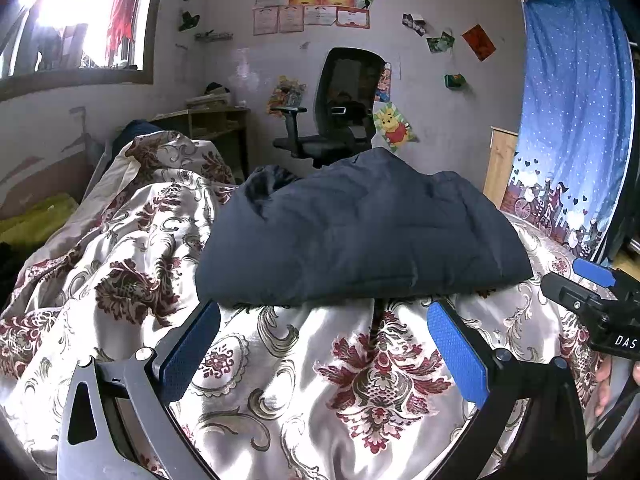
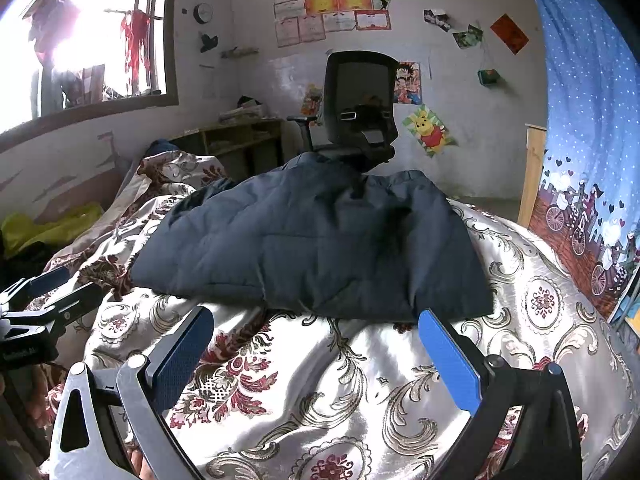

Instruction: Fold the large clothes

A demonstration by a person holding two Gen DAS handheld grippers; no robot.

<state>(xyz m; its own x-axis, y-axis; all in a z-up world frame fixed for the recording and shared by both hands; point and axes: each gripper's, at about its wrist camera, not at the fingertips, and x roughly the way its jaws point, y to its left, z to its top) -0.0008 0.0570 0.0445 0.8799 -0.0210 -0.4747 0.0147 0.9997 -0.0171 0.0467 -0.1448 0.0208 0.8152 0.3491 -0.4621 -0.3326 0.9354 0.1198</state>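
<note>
Jacket (image 1: 360, 232) lies bunched on bed quilt (image 1: 280, 380), at 12 o'clock from both grippers. Left gripper (image 1: 324, 344) and right gripper (image 2: 316, 348): fingers spread, holding nothing. Risk: slick quilt gets pinched with hem; padded bulk slips free.

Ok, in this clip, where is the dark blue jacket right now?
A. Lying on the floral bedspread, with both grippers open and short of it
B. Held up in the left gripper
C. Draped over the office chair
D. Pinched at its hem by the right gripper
A: the dark blue jacket lies on the floral bedspread, and the left gripper and right gripper are open, short of its near edge.
</note>
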